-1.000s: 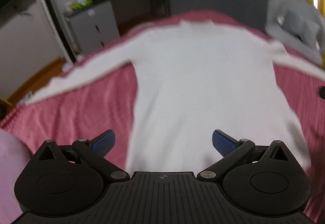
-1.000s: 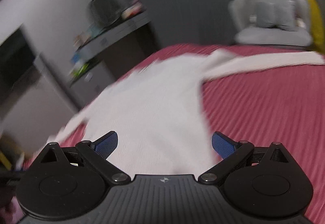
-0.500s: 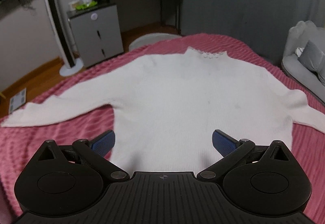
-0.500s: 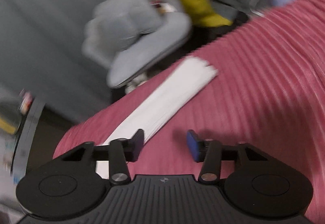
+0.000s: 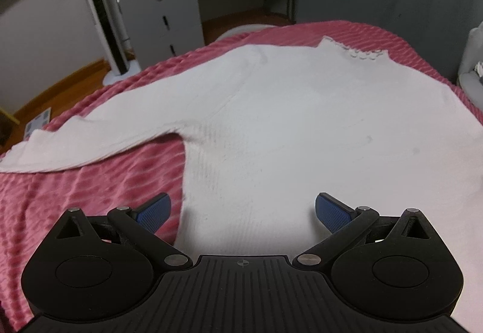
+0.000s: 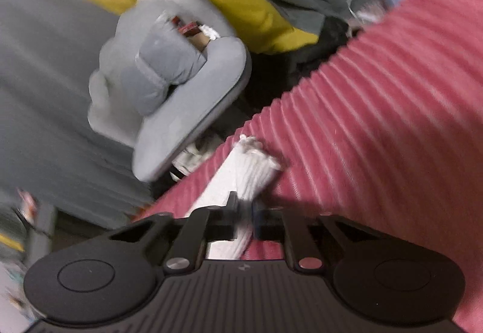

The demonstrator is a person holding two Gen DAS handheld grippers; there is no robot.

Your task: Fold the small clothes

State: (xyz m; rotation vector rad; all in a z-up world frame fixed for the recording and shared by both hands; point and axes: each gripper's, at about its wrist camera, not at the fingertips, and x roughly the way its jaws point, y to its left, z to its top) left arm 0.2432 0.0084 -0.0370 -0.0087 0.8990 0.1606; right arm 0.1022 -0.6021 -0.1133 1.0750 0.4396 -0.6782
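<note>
Labels unreadable; right gripper [image 6: 244, 216] pinches sweater [image 5: 302, 127] cuff.

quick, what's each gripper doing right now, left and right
Left gripper: open, empty, above the white sweater.
Right gripper: jaws have just closed, shut on the sweater's sleeve cuff.

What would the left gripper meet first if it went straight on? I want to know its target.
Likely the white sweater: the open left gripper points down at its lower body.

White knit sweater [image 5: 302, 127], spread flat, sleeves outstretched, on pink bedspread [image 5: 90, 188]
</note>
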